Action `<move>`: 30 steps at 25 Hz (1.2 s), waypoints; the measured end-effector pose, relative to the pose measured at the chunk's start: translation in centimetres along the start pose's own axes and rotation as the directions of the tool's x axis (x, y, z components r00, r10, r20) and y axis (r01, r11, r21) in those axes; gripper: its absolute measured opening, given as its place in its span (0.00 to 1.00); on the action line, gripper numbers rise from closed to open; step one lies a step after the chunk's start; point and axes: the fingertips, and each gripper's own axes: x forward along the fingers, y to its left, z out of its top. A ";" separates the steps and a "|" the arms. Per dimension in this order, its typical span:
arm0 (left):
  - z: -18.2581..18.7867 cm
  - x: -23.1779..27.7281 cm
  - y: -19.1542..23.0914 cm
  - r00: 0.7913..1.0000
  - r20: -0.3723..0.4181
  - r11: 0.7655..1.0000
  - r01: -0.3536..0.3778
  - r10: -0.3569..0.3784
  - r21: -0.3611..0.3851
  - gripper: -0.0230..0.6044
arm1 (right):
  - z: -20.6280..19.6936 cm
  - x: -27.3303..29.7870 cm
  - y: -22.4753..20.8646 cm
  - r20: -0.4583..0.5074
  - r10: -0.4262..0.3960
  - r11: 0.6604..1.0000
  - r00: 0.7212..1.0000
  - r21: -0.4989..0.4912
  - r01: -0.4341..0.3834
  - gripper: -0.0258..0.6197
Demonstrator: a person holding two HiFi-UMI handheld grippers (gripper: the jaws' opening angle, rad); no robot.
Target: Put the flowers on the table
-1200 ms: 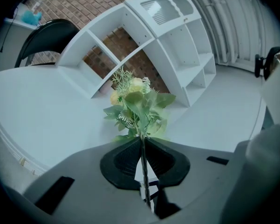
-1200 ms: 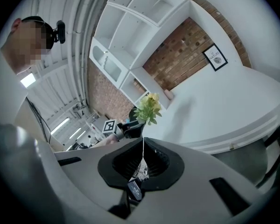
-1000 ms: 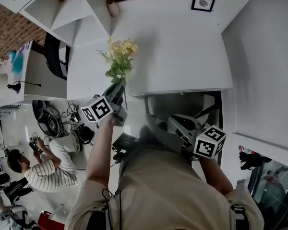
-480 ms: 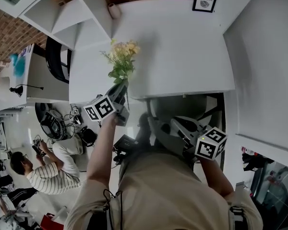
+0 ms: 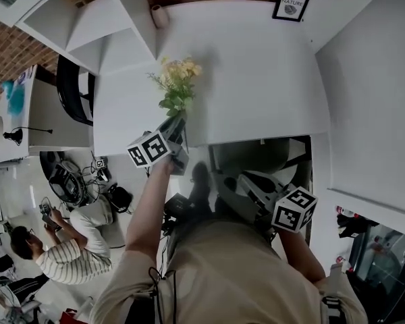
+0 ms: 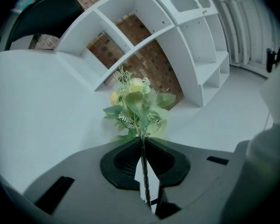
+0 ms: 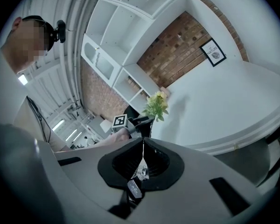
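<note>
A small bunch of yellow flowers (image 5: 176, 83) with green leaves is held over the near left edge of the white table (image 5: 256, 66). My left gripper (image 5: 175, 128) is shut on its thin stem, which runs up between the pads in the left gripper view to the flowers (image 6: 136, 105). My right gripper (image 5: 256, 189) hangs low by the person's body, off the table's front edge. Its jaws are shut with nothing between them (image 7: 142, 148). From the right gripper view the flowers (image 7: 156, 105) and the left gripper (image 7: 141, 122) show against the table.
A framed picture (image 5: 291, 2) stands at the table's far edge. White shelving (image 5: 88, 25) rises at the back left against a brick wall. A black chair (image 5: 74, 93) sits left of the table. A seated person (image 5: 50, 245) and cables are on the floor at lower left.
My left gripper with the flowers has moved slightly forward and right over the table's edge. The right gripper has stayed low by the body.
</note>
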 end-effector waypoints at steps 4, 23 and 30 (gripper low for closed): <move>0.3 1.4 1.3 1.000 -0.003 1.000 -0.014 0.014 -0.011 0.09 | 0.4 0.9 -0.1 -0.007 -0.011 1.000 1.000 0.007 0.011 0.08; 4.1 4.9 5.7 0.997 -0.049 0.998 -0.052 0.054 0.038 0.09 | 1.3 4.0 -0.9 -0.027 -0.036 0.999 0.999 0.033 0.037 0.08; 4.4 5.8 6.7 0.996 -0.070 0.998 -0.053 0.056 0.045 0.09 | 1.5 4.4 -1.4 -0.047 -0.053 0.998 0.997 0.030 0.054 0.08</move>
